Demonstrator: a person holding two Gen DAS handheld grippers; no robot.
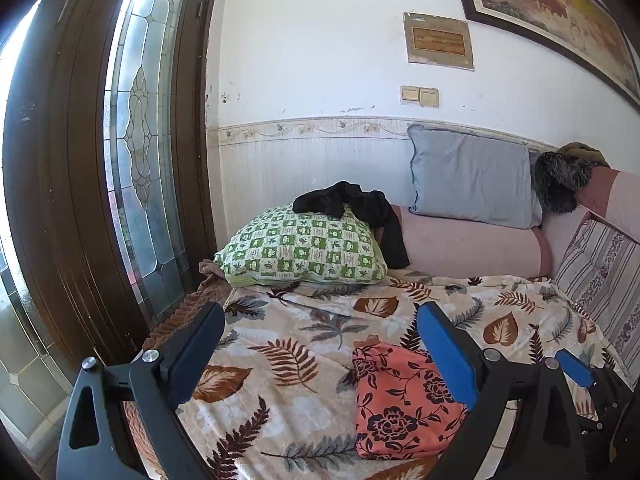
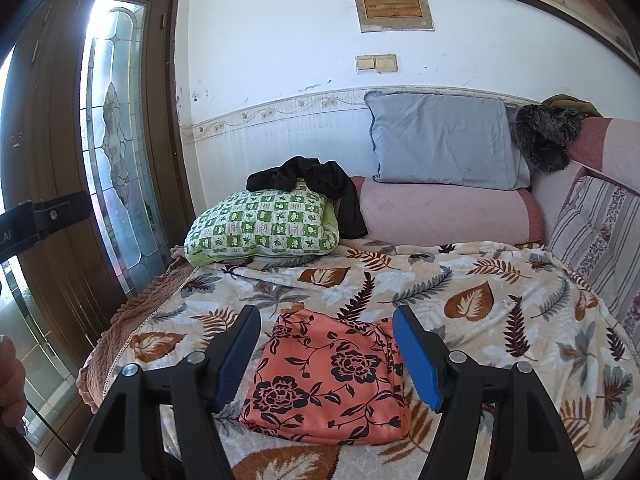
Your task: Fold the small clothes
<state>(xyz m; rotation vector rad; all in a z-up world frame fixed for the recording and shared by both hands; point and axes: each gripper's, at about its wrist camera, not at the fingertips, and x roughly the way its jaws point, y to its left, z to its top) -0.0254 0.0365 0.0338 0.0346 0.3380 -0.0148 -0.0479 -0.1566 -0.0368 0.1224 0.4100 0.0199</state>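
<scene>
Leaf-print blanket (image 2: 460, 288) w/ folded floral garment (image 2: 328, 380), both tongs – left (image 1: 320, 344), right (image 2: 326, 356) – wide apart, empty

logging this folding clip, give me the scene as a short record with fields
surface: bed with a leaf-print blanket
folded item: orange flowered cloth, lying flat on the blanket
unfolded item: black garment, crumpled on the green checked pillow
other bedding: grey pillow on a pink bolster
left gripper: open, empty, left of the cloth
right gripper: open, empty, above the cloth
backdrop: glass-panelled door
</scene>
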